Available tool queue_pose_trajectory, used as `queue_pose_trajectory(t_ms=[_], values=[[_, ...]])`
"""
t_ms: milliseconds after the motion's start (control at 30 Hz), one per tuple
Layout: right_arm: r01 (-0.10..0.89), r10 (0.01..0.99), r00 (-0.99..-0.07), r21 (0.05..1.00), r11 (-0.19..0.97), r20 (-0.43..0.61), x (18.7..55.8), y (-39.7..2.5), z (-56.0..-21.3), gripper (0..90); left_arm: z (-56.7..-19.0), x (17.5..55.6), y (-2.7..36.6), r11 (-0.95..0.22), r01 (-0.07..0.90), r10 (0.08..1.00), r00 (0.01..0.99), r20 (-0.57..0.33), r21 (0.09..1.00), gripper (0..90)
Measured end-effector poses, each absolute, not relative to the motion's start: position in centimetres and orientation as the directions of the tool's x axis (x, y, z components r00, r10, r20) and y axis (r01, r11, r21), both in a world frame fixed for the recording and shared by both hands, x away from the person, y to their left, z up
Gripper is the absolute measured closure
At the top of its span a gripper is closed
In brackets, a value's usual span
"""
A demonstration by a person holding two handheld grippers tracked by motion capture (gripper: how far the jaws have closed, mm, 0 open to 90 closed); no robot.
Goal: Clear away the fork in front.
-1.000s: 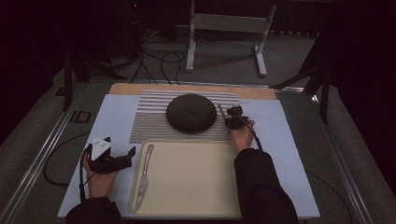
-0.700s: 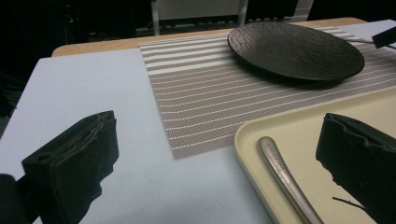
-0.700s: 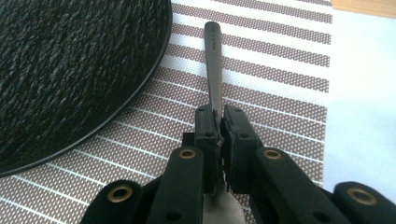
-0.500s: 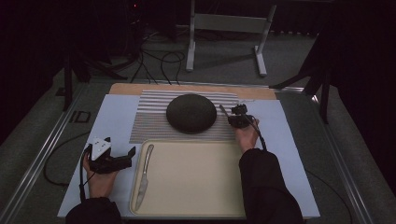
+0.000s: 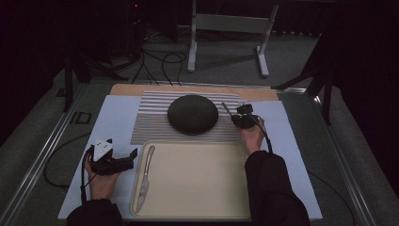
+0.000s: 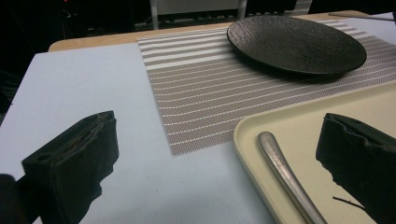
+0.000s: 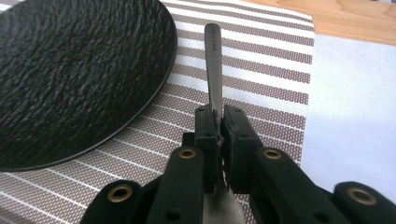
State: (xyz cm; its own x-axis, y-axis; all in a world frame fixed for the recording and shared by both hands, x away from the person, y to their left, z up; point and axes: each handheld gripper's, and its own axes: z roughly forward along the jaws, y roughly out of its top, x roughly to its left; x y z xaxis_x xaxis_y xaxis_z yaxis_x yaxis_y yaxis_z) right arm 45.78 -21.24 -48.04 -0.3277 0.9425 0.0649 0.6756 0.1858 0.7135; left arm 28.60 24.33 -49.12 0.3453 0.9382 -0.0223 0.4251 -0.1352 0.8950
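Since a second ago the right gripper (image 5: 240, 116) has slid a little to the right along the mat, away from the plate, and the piece of cutlery went with it. Nothing else has moved.

Two grippers are on the table. One dark round plate (image 5: 193, 114) sits on one striped mat (image 5: 153, 121). One cream tray (image 5: 197, 181) lies just near of the mat. One knife (image 5: 145, 178) lies along the tray's left side, handle toward the far end.

Right gripper's jaws are squeezed tight on a thin metal handle (image 7: 214, 65). It is one piece of cutlery, but its other end is hidden under the jaws, so I cannot tell which kind. It points away over the mat, just right of the plate's rim and not touching it.

The left gripper (image 5: 113, 162) rests at the near left, just left of the tray, on the pale blue cover (image 5: 113, 122). Its jaws are spread wide and hold nothing. In the left gripper view the knife handle (image 6: 285, 175) lies between them, closer to the right jaw.

Bare mat shows between the plate and the right gripper. Most of the tray is bare to the right of the knife. Blue cover lies open left of the mat and right of the right hand (image 5: 251, 136).
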Motion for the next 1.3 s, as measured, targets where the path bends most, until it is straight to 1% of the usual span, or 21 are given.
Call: queue_pose_trajectory(t_ms=[367, 433, 500, 700, 900, 1067, 1300], values=[[0.635, 0.926, -0.374, 0.743, 0.211, 0.057, 44.6, -21.1, -46.7, 85.9, -49.1, 28.7, 24.2, -0.137, 0.441, 0.936, 0.350, -0.029, 0.887, 0.0], [0.631, 0.924, -0.378, 0.746, 0.213, 0.056, 44.6, -21.1, -46.5, 85.9, -49.0, 28.7, 24.2, -0.126, 0.442, 0.936, 0.351, -0.042, 0.888, 0.0], [0.612, 0.915, -0.398, 0.761, 0.217, 0.059, 44.0, -21.0, -46.0, 85.9, -48.8, 28.7, 24.2, -0.126, 0.444, 0.935, 0.352, -0.043, 0.887, 0.0], [0.584, 0.899, -0.435, 0.778, 0.232, 0.058, 42.9, -20.6, -45.4, 85.9, -48.4, 29.1, 23.8, -0.120, 0.460, 0.921, 0.382, -0.074, 0.880, 0.0], [0.546, 0.877, -0.478, 0.799, 0.251, 0.051, 41.7, -19.9, -44.5, 85.9, -47.4, 29.3, 23.5, -0.112, 0.453, 0.910, 0.404, -0.091, 0.885, 0.0], [0.508, 0.855, -0.517, 0.816, 0.275, 0.033, 40.6, -19.2, -43.9, 85.9, -46.9, 29.7, 23.2, -0.118, 0.451, 0.905, 0.416, -0.091, 0.885, 0.0], [0.468, 0.825, -0.565, 0.830, 0.304, 0.016, 39.0, -18.3, -43.4, 85.9, -46.2, 30.4, 22.2, -0.137, 0.448, 0.884, 0.458, -0.095, 0.884, 0.0]])
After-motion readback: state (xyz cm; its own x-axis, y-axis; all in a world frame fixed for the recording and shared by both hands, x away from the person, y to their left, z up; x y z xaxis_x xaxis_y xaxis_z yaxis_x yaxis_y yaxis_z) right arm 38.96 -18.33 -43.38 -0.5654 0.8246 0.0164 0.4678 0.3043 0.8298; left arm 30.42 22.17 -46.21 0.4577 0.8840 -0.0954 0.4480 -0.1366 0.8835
